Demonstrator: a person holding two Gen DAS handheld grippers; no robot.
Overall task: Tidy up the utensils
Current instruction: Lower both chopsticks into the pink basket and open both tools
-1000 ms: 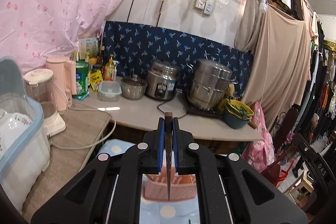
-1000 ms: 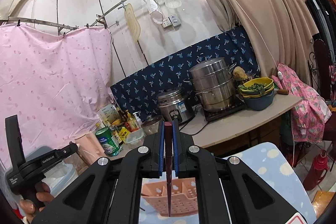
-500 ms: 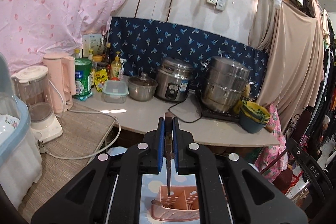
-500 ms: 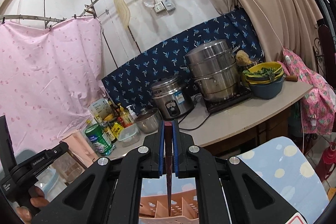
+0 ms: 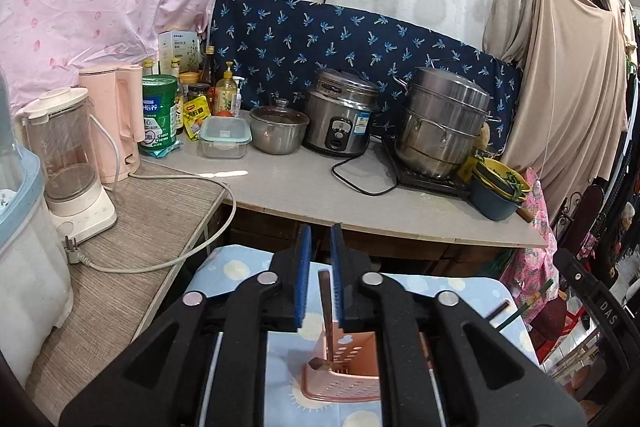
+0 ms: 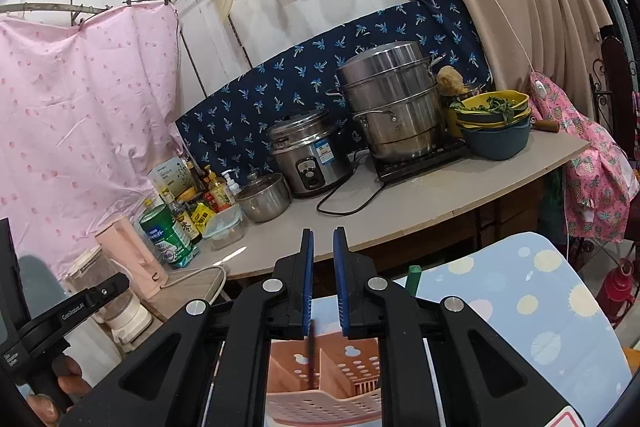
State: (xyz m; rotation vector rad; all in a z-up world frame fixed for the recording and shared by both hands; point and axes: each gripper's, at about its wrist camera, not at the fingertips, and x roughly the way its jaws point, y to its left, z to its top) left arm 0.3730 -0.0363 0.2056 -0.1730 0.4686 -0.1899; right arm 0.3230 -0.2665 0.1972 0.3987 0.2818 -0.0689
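Pink perforated plastic caddy (image 5: pixel 347 367) sits on blue dotted cloth (image 6: pixel 532 311), w/ a thin brown chopstick (image 5: pixel 326 311) upright inside. Left gripper (image 5: pixel 319 251) jaws just opened a narrow gap, pads off the stick. Right gripper (image 6: pixel 321 255) likewise, dark stick (image 6: pixel 311 351) dropped into caddy.

Pink perforated plastic utensil holder (image 5: pixel 346 367) stands on the blue dotted cloth (image 5: pixel 448 291), before the grey counter (image 5: pixel 304 191). Steel rice cooker (image 5: pixel 340 119) sits left of the stacked steel steamer pot (image 5: pixel 442 121).
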